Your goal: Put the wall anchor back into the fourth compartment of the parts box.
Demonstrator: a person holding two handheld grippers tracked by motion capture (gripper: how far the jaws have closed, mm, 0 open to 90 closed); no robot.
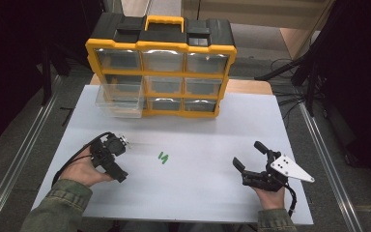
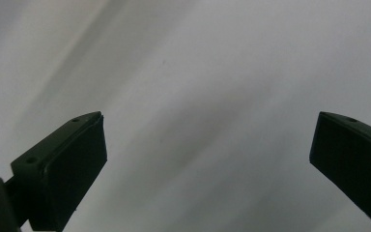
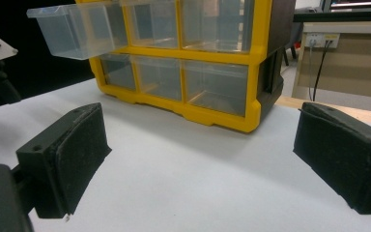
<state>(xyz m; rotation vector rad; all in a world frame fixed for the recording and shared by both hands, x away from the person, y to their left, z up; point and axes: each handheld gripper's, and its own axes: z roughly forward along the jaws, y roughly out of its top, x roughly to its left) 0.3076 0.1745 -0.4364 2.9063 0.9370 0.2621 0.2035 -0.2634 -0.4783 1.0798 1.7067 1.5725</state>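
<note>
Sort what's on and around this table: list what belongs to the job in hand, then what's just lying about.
In the job:
- green pieces on the white table
- pulled-out clear drawer
- yellow organiser
- left gripper, open
- right gripper, open

Lying about:
- cables on the floor
- black stand legs

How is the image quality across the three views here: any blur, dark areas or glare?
High view: soft but readable, dark at both side edges, white table evenly lit. Left gripper view: table surface smeared into grey streaks, pads fairly sharp. Right gripper view: pads and yellow drawer cabinet clear, with faint reflections on its clear drawers.
</note>
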